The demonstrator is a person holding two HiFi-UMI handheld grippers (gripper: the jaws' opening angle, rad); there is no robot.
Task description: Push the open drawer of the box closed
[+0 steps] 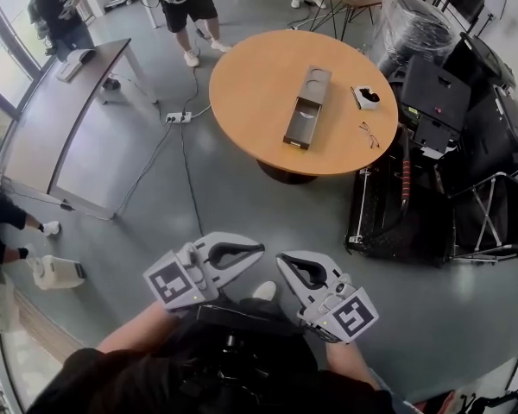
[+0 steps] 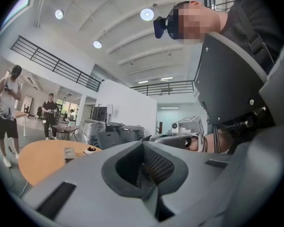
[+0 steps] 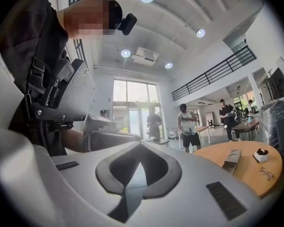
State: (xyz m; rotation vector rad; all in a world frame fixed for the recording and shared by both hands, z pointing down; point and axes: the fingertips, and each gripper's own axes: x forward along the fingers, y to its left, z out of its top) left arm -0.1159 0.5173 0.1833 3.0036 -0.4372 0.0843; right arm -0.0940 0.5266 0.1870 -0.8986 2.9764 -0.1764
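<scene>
Both shut & empty, left gripper [image 1: 246, 253] & right gripper [image 1: 291, 269] hang well short of the table [image 1: 242, 89], where the drawer [image 1: 300, 129] juts from the box [image 1: 316, 82] my way; I'd step in, push its front square-on.

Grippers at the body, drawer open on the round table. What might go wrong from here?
1. The box looks unfixed on the table; pushing the drawer may slide the whole box instead.
2. The glasses lie beside the drawer; the right gripper may sweep them off.
3. A cable and power strip lie on the floor before the table: trip risk.
</scene>
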